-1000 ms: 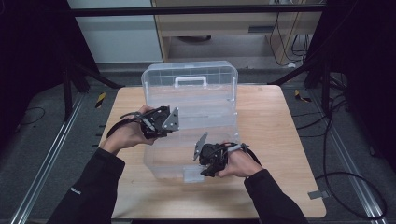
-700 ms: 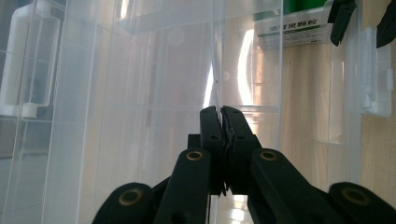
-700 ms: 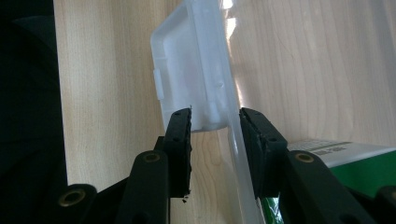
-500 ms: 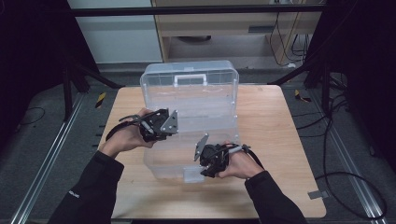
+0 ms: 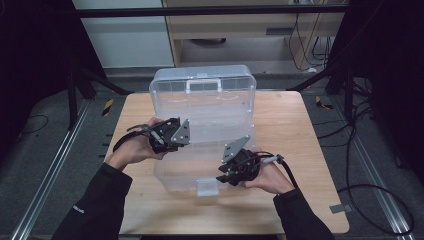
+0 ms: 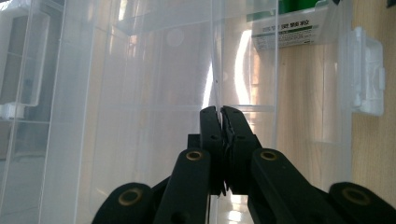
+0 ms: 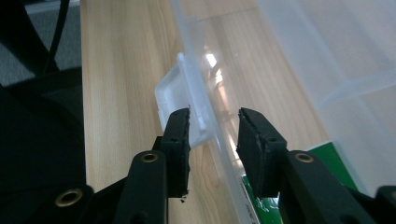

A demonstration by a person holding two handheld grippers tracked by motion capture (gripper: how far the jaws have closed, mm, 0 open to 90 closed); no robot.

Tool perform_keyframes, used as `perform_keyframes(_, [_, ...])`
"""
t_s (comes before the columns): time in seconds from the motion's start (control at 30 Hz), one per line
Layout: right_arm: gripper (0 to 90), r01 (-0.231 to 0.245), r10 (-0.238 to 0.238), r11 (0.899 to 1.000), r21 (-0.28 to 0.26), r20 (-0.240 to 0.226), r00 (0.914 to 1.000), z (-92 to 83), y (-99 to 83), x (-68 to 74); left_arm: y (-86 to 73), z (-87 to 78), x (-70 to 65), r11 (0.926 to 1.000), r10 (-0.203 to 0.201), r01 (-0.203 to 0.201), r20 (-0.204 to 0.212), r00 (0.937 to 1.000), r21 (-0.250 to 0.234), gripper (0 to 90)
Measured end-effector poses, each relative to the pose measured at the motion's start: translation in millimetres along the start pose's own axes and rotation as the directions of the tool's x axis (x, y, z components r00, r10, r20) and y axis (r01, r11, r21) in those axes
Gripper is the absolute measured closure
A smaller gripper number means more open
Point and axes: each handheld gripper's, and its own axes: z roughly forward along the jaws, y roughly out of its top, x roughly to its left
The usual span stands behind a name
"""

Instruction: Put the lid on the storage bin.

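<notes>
While straddling the near wall of the clear box (image 5: 185, 170), low and centre in the high view: right gripper (image 5: 226, 176), jaws spread, wall between the pads, nothing pinched. Set just beside the white latch (image 5: 207, 186), probably to take hold of that front edge or work the catch.

Closer in, from the right gripper view: one pad nearly against the latch tab, the other inside the box, clear gaps on both sides of the plastic. Green label (image 7: 336, 158) at lower right of that frame, lost in the high view behind glare.

Further up and left in the high view: left gripper (image 5: 176, 143), pressed together on the box's left wall, likely to steady the light box against sliding on the wooden table (image 5: 285, 130). Confirmed from the left gripper view: jaws squeezed tight on the thin clear edge running up the middle of the frame; latch at upper right, label at top.

Farthest back, upper centre of the high view: lid (image 5: 205, 102) swung open and standing upright, handle (image 5: 202, 86) along its top edge. Box itself mid-table, apparently empty, though hard to tell through the reflections.
</notes>
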Motion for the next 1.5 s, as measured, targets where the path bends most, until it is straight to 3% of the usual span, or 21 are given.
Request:
perform_keyframes(0.23, [77.2,-0.051,0.054,0.996,-0.074,0.039,0.9978,-12.5,-12.4,-2.9,0.1,0.1,-0.5,1.0000,-0.002,0.002,0.007,1.0000,0.002,87.6])
perform_keyframes(0.43, [85.0,-0.133,0.145,0.979,-0.155,0.067,0.9872,-23.6,-27.5,-7.7,0.6,0.2,-0.2,1.0000,0.002,-0.002,0.010,0.9999,0.004,87.6])
perform_keyframes(0.6, [89.1,-0.153,0.171,0.970,-0.189,0.087,0.9814,-31.4,-34.0,-7.9,0.7,0.3,-0.9,1.0000,0.001,-0.001,0.009,1.0000,0.003,87.5])
perform_keyframes(0.73, [89.9,-0.142,0.172,0.963,-0.229,0.114,0.9785,-36.7,-36.4,-6.7,0.3,0.3,-1.6,1.0000,0.001,-0.001,0.011,0.9999,0.001,87.5])
perform_keyframes(0.9, [90.0,-0.142,0.178,0.954,-0.265,0.115,0.9773,-41.3,-37.5,-7.0,0.6,0.5,-2.8,1.0000,-0.001,0.001,0.014,0.9999,0.003,87.5])
perform_keyframes(0.93, [90.0,-0.150,0.190,0.943,-0.296,0.114,0.9751,-45.5,-37.6,-7.7,0.8,0.5,-3.0,1.0000,-0.001,0.001,0.015,0.9999,0.004,87.5])
perform_keyframes(1.1, [90.0,-0.172,0.227,0.917,-0.360,0.117,0.9667,-54.9,-37.9,-10.9,0.7,0.7,-3.7,1.0000,-0.003,0.003,0.017,0.9998,0.002,87.4])
perform_keyframes(1.33, [90.0,-0.193,0.296,0.848,-0.493,0.139,0.9451,-71.9,-38.4,-18.6,1.1,0.9,-4.3,1.0000,-0.005,0.005,0.020,0.9998,0.002,87.3])
perform_keyframes(1.5, [90.0,-0.203,0.330,0.830,-0.520,0.164,0.9295,-77.9,-35.7,-28.3,0.9,0.9,-5.2,1.0000,-0.007,0.007,0.024,0.9997,0.002,87.3])
